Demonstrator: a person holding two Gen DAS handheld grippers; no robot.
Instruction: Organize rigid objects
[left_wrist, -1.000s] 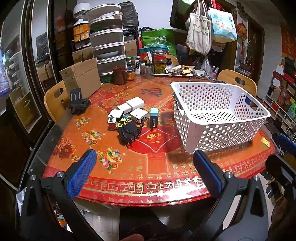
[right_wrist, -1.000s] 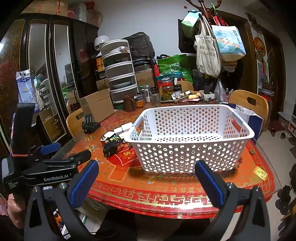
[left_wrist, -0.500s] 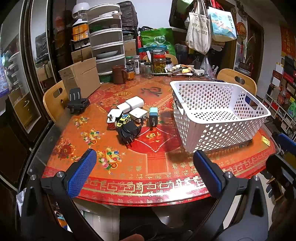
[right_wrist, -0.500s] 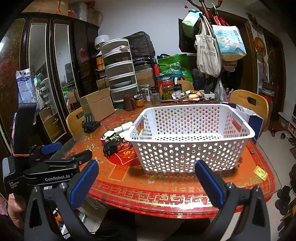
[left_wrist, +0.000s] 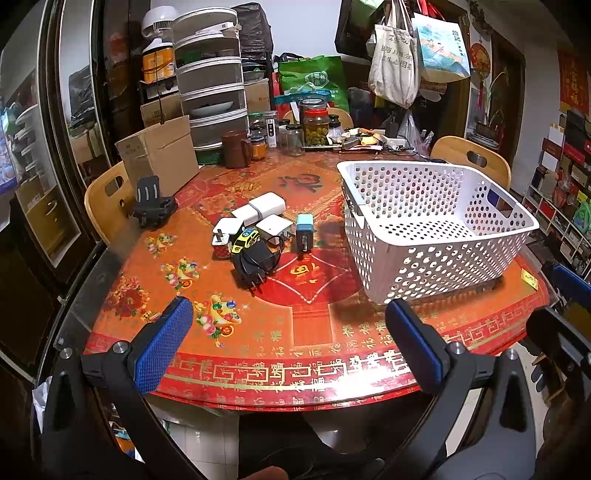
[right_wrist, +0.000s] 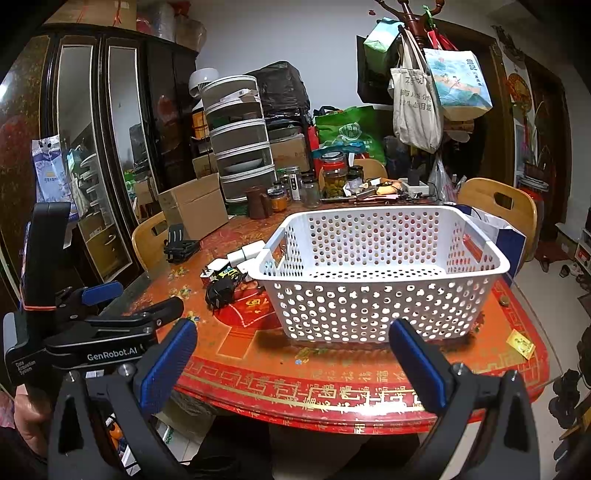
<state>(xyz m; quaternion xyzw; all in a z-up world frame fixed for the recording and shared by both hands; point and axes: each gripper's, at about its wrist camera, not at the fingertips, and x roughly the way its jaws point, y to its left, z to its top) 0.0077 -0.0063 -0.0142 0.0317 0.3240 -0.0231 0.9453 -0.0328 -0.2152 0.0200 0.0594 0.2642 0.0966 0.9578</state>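
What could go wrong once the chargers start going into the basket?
1. The black adapter lies against the toy car with its cord looped around; lifting it may drag the car.
2. The white chargers sit packed together, so an open left hand-held gripper could nudge neighbours.

Near strip of desk (left_wrist: 295, 354) bare from edge up to cluster and basket: free passage. White perforated basket (left_wrist: 436, 229) fills right half, open top, nothing inside. Cluster of chargers (left_wrist: 258, 225) left of basket, narrow bare gap between. Black stand (left_wrist: 151, 210) near left edge. Cardboard box (left_wrist: 159, 158), brown mug (left_wrist: 234, 149) and jars (left_wrist: 314, 125) block far side. Wooden chairs (left_wrist: 107, 203) ring desk.
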